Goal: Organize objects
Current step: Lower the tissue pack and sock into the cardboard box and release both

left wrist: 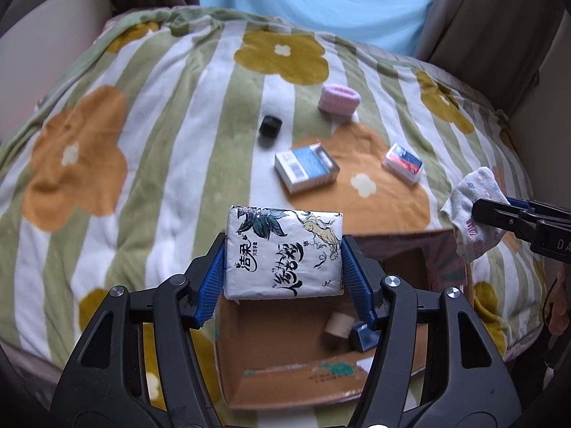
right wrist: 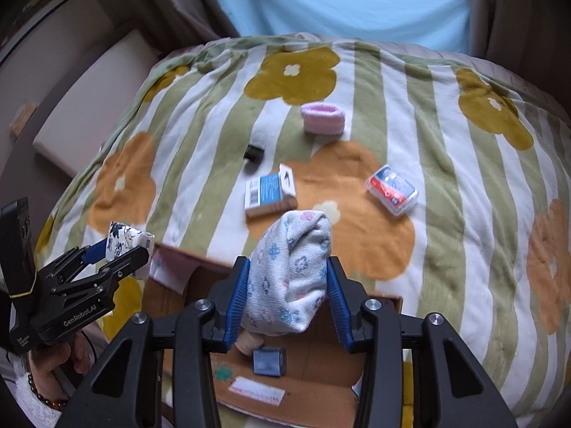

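Flowery bed blanket underneath. Left gripper jaws pinch the tissue pack above the cardboard box. Right gripper jaws squeeze a sock.

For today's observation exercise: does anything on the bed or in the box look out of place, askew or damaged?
Little stands out. The blue and white box on the blanket has its end flap open, and the cardboard box has a torn patch on its near flap.

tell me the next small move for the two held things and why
Probably lower both into the open cardboard box and let go. The left gripper is clamped on the tissue pack, and the right gripper is shut on the floral cloth. Both hang above the box, which already holds a small blue box and a cork-like cylinder.
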The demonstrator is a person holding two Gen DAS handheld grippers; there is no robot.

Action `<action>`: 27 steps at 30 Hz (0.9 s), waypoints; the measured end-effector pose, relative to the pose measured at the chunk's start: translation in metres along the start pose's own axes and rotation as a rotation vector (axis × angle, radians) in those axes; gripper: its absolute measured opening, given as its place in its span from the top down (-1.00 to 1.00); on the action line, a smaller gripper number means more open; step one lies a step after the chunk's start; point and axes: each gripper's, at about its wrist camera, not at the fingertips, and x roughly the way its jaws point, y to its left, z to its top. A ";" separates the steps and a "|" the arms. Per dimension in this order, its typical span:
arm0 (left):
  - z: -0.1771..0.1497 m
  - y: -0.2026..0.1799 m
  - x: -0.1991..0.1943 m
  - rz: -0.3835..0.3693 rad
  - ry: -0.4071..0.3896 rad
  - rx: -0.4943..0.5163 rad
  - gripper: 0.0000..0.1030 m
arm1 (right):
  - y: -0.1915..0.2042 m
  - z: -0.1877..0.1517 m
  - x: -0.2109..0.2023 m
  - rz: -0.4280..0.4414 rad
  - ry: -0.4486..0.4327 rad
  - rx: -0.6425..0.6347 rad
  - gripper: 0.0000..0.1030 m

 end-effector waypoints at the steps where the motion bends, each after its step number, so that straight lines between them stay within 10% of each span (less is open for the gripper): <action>1: -0.007 0.000 0.002 -0.001 0.008 -0.007 -0.13 | 0.001 -0.007 0.001 0.000 0.012 -0.014 0.24; 14: -0.083 -0.002 0.044 -0.004 0.118 -0.055 -0.13 | -0.010 -0.078 0.042 -0.024 0.148 -0.055 0.24; 27: -0.074 -0.005 0.049 0.011 0.104 -0.065 -0.17 | -0.011 -0.078 0.051 -0.028 0.148 -0.062 0.23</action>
